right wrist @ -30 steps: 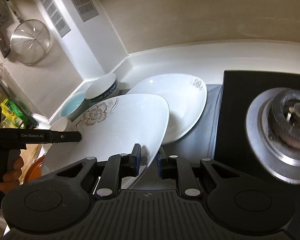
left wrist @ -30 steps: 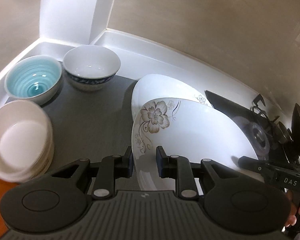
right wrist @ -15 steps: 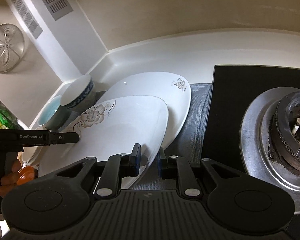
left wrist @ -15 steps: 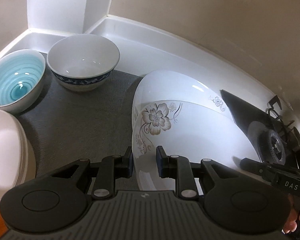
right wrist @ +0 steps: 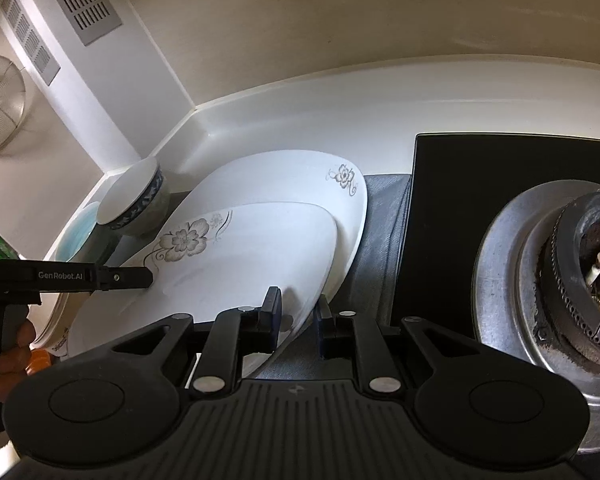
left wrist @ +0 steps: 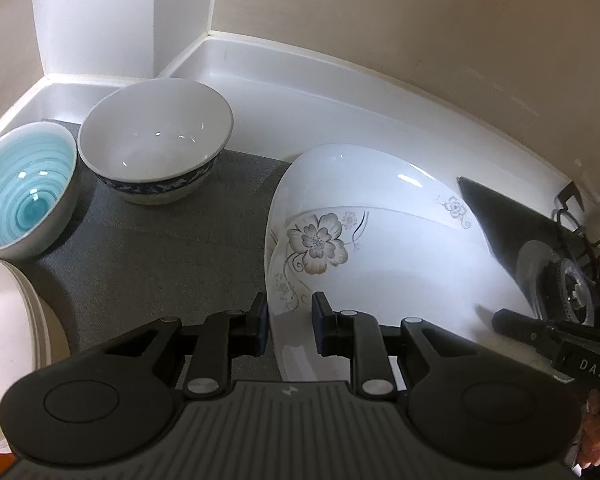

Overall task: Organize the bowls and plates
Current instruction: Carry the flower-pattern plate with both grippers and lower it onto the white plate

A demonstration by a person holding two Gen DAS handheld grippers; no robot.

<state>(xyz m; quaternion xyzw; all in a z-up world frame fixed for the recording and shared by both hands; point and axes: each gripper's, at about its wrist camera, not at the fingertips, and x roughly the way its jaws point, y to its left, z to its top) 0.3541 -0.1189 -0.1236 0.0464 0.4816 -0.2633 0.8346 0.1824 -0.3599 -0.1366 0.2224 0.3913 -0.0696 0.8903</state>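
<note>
On a kitchen counter, a floral plate (left wrist: 380, 280) hangs over a second plate (left wrist: 340, 168) on the grey mat (left wrist: 148, 256), just beside the hob (right wrist: 460, 208).

Left to right: a stack of plain dishes (left wrist: 4, 340) at the edge, a turquoise bowl (left wrist: 24, 192), a blue-banded bowl (left wrist: 156, 140), then the two plates.

The left gripper (left wrist: 288, 326) straddles the floral plate's near-left rim, its jaws closing, though whether the pads already press cannot be told. The right gripper (right wrist: 298, 316) is clamped on the opposite rim.

The step appears to be nesting one plate in the other. Done well, both hands lower together, keeping the plate level and centred (a tilted rim would likely scrape or slide), and let go only once it seats.

The plate is glossy white, broad and shallow, with a grey-brown flower and curling stems near one rim; its partner carries a smaller matching sprig.
</note>
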